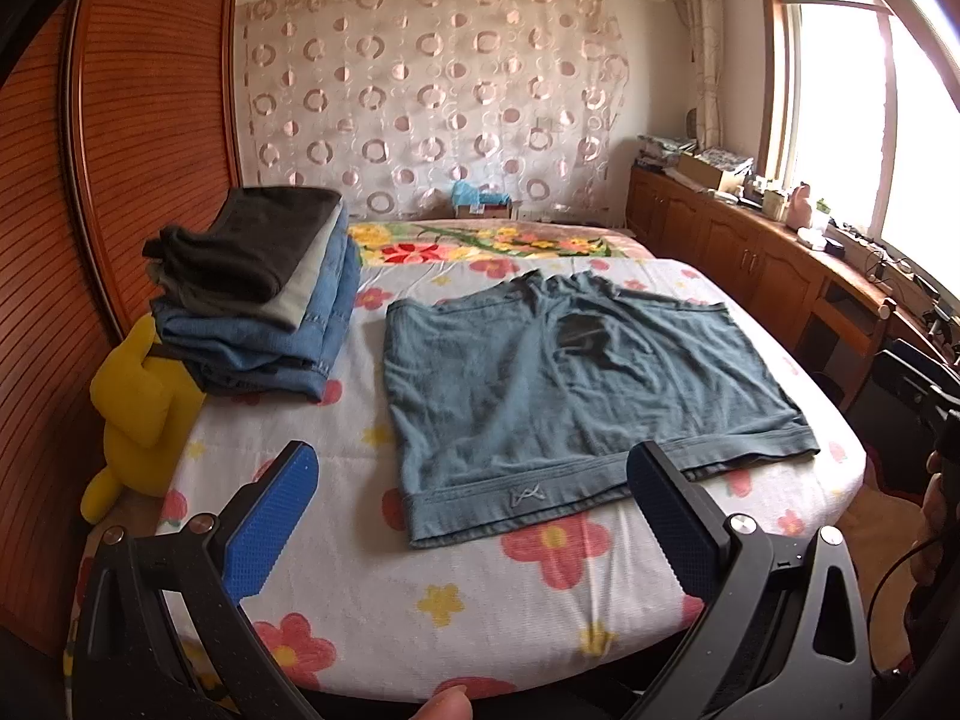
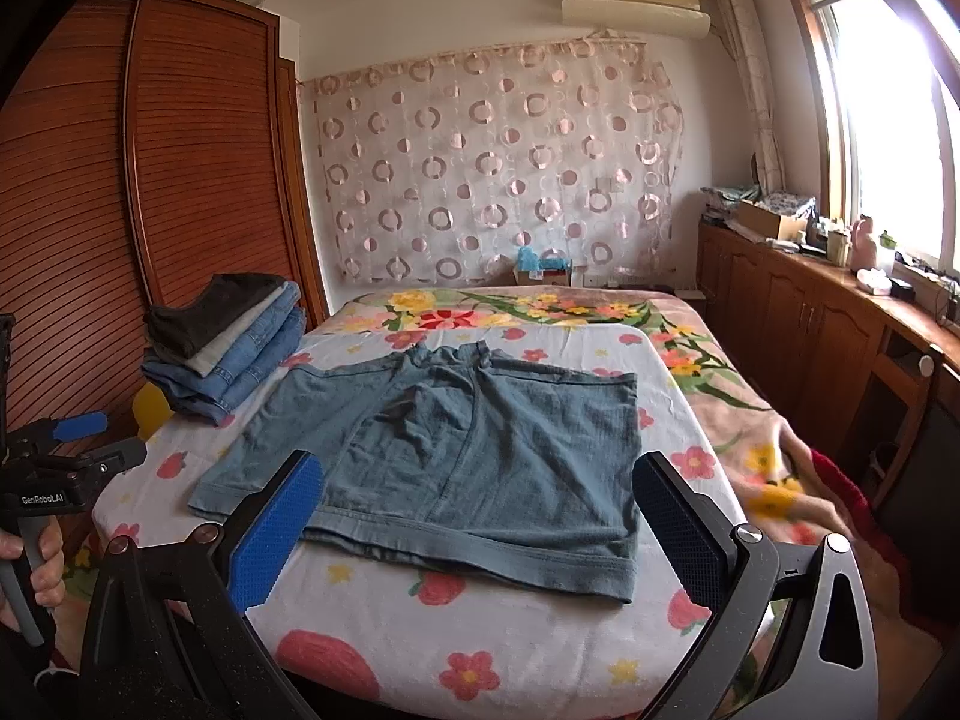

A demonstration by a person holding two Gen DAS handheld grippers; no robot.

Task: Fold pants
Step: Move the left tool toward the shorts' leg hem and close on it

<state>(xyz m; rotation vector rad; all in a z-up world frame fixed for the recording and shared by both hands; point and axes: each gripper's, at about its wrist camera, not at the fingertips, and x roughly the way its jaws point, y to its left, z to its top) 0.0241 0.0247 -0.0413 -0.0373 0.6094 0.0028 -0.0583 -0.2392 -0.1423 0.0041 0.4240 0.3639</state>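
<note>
The blue-grey shorts (image 1: 576, 384) are lying spread flat on the flowered sheet (image 1: 480, 588) covering the bed, waistband toward the cameras, both leg openings pointing toward the far wall. A dark patch is showing near the middle of the fabric. The left hand-held gripper (image 1: 474, 516) is hovering just above the near edge of the waistband, its 2 blue-padded fingers (image 1: 270, 528) spread wide and holding nothing. The right hand-held gripper (image 2: 480, 534) is hanging over the waistband's right half, fingers equally wide apart, nothing between them either. In the right wrist view the left hand-held gripper is showing at the far left, a hand (image 2: 36, 564) wrapped around its grip. A stack of folded clothes (image 1: 264, 294) is sitting on the sheet's left side, well apart from the shorts, with a yellow plush toy (image 1: 144, 414) just beside it at the bed's edge.
</note>
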